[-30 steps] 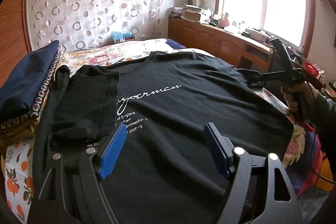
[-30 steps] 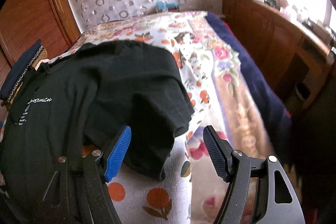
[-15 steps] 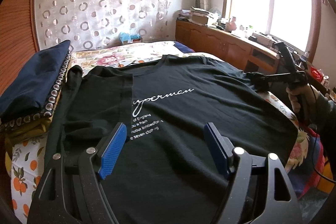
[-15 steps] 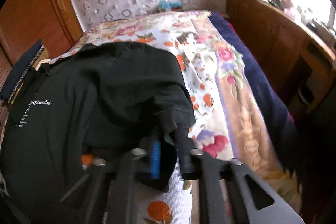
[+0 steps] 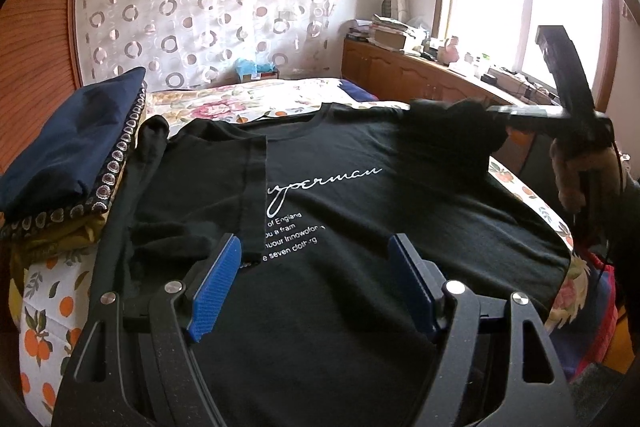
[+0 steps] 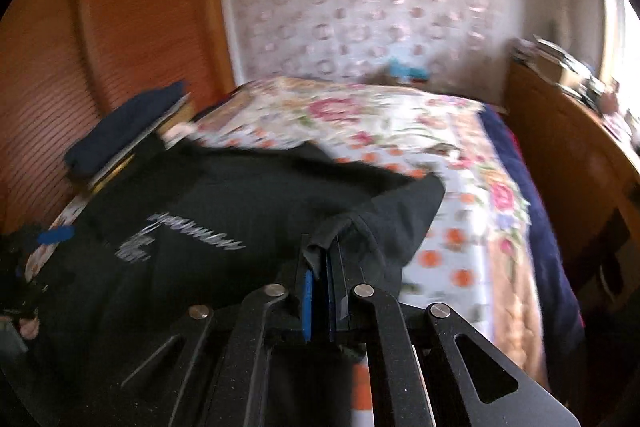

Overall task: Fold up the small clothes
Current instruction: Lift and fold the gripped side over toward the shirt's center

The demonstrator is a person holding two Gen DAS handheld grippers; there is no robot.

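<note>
Here, black T-shirt (image 5: 340,227), left sleeve folded inward.

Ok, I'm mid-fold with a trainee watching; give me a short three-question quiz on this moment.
1. True or false: the right claw is shut on the sleeve of the black cotton T-shirt with white lettering.
2. What is between the blue pads of the left claw? A) a sleeve B) nothing C) the hem
3. Which sleeve already lies folded over the shirt's front?

Key: 1 true; 2 B, the claw hovers open above the shirt; 3 the one on the left of the left wrist view, beside the folded navy garment.
</note>
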